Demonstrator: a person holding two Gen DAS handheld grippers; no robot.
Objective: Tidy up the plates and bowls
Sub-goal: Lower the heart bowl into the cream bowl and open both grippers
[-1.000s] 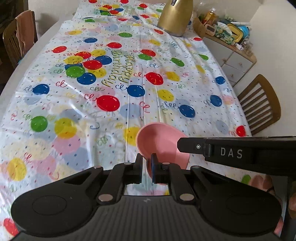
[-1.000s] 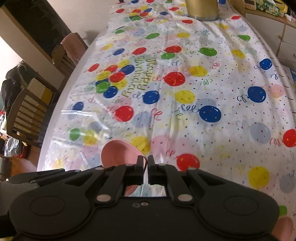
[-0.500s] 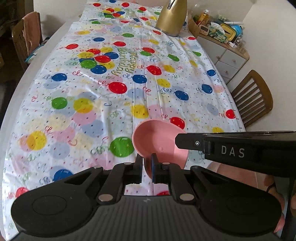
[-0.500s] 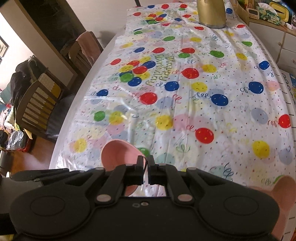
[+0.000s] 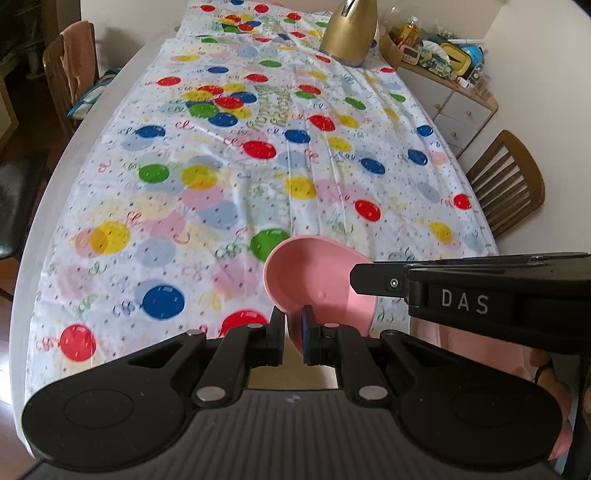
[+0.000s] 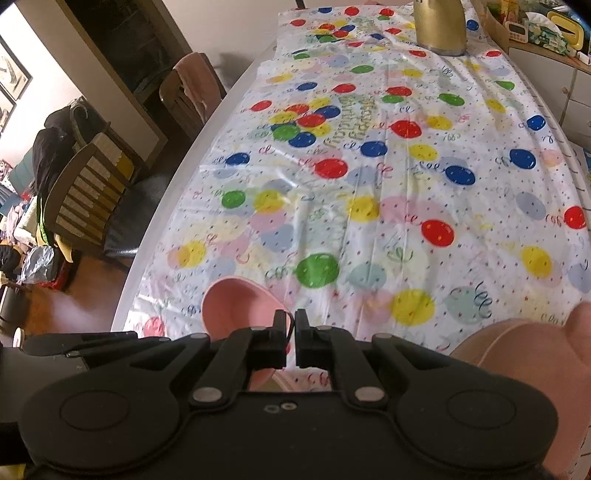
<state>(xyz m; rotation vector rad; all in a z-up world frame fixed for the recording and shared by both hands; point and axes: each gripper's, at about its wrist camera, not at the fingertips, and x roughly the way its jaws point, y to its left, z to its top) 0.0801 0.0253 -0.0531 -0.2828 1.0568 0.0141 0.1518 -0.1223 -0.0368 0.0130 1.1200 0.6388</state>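
Pink bowl: held in the air above the near end of the table, tilted so that its hollow faces the left wrist camera; the same bowl is seen low and to the left of the right gripper's fingers in the right wrist view

Left gripper: fingers drawn nearly together, with the bowl's rim pinched between them at its lower edge; nothing else is held

Right gripper: fingers brought almost together with only a thin gap; nothing is seen between them, and the bowl is judged to lie beyond and to the left of them, not in their hold

Right gripper in the left view: seen side-on as a black bar marked DAS, just beside the bowl's right edge; contact cannot be told

Tablecloth: glossy plastic printed with balloons, spread over the table; no other plates or bowls can be made out on it

Gold kettle: at the far end, well apart from the bowl

Handling: the bowl is judged to be light, stiff plastic with a smooth, somewhat slippery wall; breakage is thought unlikely, but a one-sided rim pinch lets it swing or slip

Where to hold: the rim is judged the only practical place, with one finger inside and one outside the wall, pushed well down past the lip

Setting down: the glossy cloth is expected to let the bowl slide, so it should be levelled before release
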